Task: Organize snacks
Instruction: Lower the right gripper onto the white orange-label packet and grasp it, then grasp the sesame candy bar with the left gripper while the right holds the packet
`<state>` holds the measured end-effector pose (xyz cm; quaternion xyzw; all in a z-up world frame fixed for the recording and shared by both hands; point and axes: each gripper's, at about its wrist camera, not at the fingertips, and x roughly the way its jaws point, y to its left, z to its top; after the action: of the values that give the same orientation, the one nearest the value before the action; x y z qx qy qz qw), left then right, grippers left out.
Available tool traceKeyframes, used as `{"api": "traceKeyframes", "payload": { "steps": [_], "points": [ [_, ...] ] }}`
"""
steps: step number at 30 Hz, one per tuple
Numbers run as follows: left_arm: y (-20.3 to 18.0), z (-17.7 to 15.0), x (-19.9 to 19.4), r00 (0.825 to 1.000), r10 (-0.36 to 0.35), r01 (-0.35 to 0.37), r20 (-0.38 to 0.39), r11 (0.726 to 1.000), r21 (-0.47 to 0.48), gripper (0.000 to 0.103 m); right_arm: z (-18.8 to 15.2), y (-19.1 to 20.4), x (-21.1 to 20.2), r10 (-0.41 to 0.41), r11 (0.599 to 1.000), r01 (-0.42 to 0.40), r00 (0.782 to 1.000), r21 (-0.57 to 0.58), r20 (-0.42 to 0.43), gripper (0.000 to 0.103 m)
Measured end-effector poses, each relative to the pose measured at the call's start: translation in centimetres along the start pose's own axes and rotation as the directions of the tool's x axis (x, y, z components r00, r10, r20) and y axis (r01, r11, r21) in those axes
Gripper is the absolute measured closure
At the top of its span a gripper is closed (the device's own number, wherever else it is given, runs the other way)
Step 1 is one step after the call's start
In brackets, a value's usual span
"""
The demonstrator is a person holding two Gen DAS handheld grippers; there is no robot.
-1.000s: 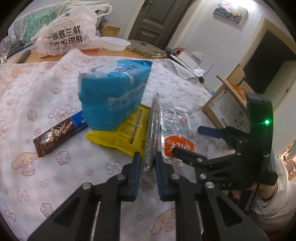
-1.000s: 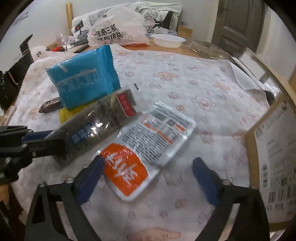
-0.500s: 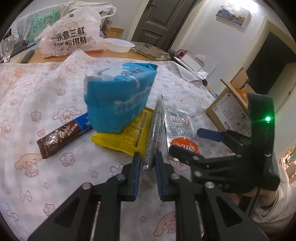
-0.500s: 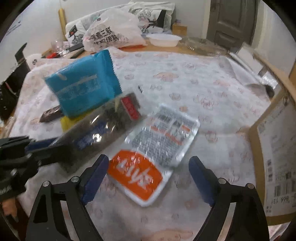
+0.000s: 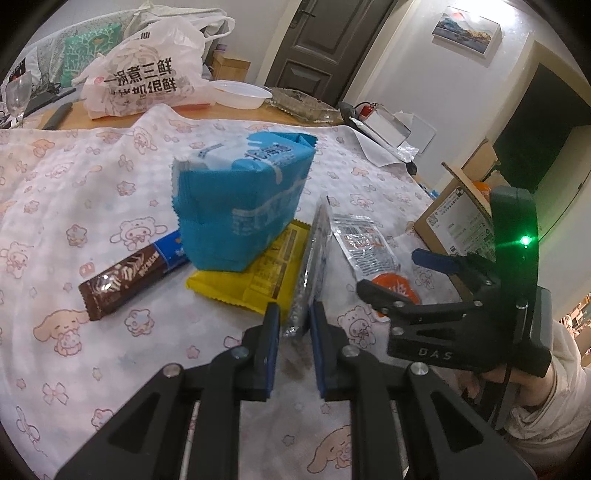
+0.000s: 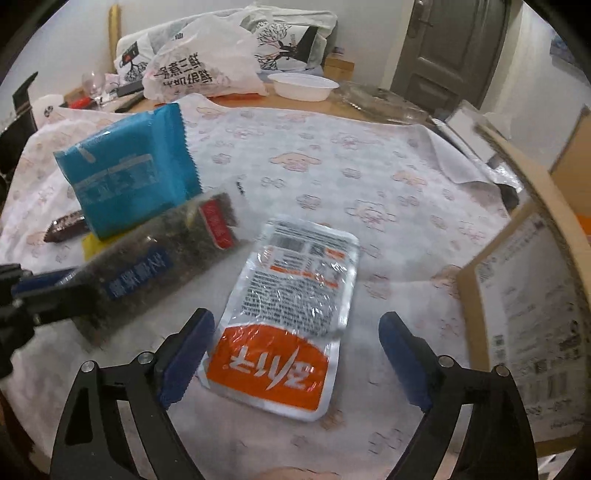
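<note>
My left gripper (image 5: 293,325) is clamped on the near end of a clear pack of dark seeds (image 5: 310,266), holding it on edge above the table, while my right gripper (image 6: 295,354) has its jaws spread wide over the silver and orange pouch (image 6: 291,306), its pads clear of the pouch on either side. That pouch lies flat on the tablecloth (image 6: 369,173), a white cloth printed with pink cartoon dogs and bows that covers most of a wooden table. Just past the seed pack, a blue snack bag (image 5: 240,206) rests on top of a yellow packet (image 5: 255,277), and a brown chocolate bar (image 5: 125,273) lies on the cloth to their left. At the right edge of the table stands an open cardboard box (image 6: 517,295) with a printed shipping label facing me. At the far end, on the bare wood, sit a white plastic shopping bag (image 5: 144,77) with black characters, a white plastic bowl (image 5: 240,94) and a wine glass (image 5: 16,92). Behind them the room has a dark panelled door (image 5: 325,33) and a small landscape picture (image 5: 467,31) on a pale wall.
</note>
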<state>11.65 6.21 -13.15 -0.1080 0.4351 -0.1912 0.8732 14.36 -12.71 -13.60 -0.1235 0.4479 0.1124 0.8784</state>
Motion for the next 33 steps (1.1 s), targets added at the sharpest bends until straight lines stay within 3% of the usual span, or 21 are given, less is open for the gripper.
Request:
{"api": "traceKeyframes", "payload": {
  "steps": [4, 6, 8, 10, 14, 21, 22, 23, 25, 26, 33],
  "points": [
    [0.0, 0.0, 0.0, 1.000, -0.003, 0.003, -0.003, 1.000, 0.003, 0.089, -0.2, -1.2, 0.1, 0.093, 0.994, -0.092, 0.996, 0.054, -0.015, 0.035],
    [0.0, 0.0, 0.0, 1.000, -0.009, 0.009, -0.007, 1.000, 0.003, 0.089, -0.3, -1.2, -0.1, 0.081, 0.995, -0.080, 0.997, 0.052, -0.005, 0.042],
    [0.0, -0.1, 0.1, 1.000, -0.022, 0.022, -0.017, 1.000, 0.005, 0.089, -0.6, -1.3, -0.7, 0.054, 0.998, -0.055, 0.998, 0.040, 0.020, 0.057],
    [-0.3, -0.2, 0.2, 1.000, -0.020, 0.020, -0.020, 1.000, 0.011, 0.089, -0.9, -1.5, -1.1, 0.063, 0.997, -0.064, 0.998, 0.040, 0.018, 0.059],
    [-1.0, -0.7, 0.2, 0.997, -0.062, 0.063, -0.038, 0.998, 0.007, 0.092, -1.8, -1.5, -1.8, 0.112, 0.993, -0.113, 0.994, 0.026, 0.015, 0.059],
    [-2.2, -2.7, -1.4, 0.999, -0.013, 0.015, -0.050, 0.999, 0.031, 0.091, -3.1, -0.7, -2.7, 0.181, 0.983, -0.181, 0.983, -0.017, -0.005, 0.054],
    [-2.1, -3.0, -1.5, 0.999, -0.007, 0.008, -0.052, 1.000, 0.025, 0.091, -3.4, -0.5, -2.9, 0.173, 0.985, -0.173, 0.985, -0.024, -0.003, 0.050],
    [-2.0, -3.1, -1.6, 0.999, -0.004, 0.005, -0.051, 1.000, 0.022, 0.090, -3.5, -0.5, -3.0, 0.151, 0.988, -0.151, 0.988, -0.023, 0.001, 0.037],
    [-1.9, -3.2, -1.8, 0.999, 0.018, -0.017, -0.051, 1.000, 0.023, 0.074, -3.6, -0.5, -3.0, 0.147, 0.989, -0.147, 0.989, -0.003, 0.003, 0.017],
    [-1.9, -3.1, -2.0, 0.999, 0.030, -0.029, -0.039, 0.999, 0.025, 0.067, -3.6, -0.6, -3.0, 0.158, 0.987, -0.158, 0.987, 0.014, 0.006, 0.016],
    [-1.4, -2.6, -2.4, 1.000, 0.022, -0.021, -0.021, 0.999, 0.027, 0.066, -2.6, 0.5, -1.6, 0.117, 0.993, -0.118, 0.993, 0.023, 0.035, 0.021]
  ]
}}
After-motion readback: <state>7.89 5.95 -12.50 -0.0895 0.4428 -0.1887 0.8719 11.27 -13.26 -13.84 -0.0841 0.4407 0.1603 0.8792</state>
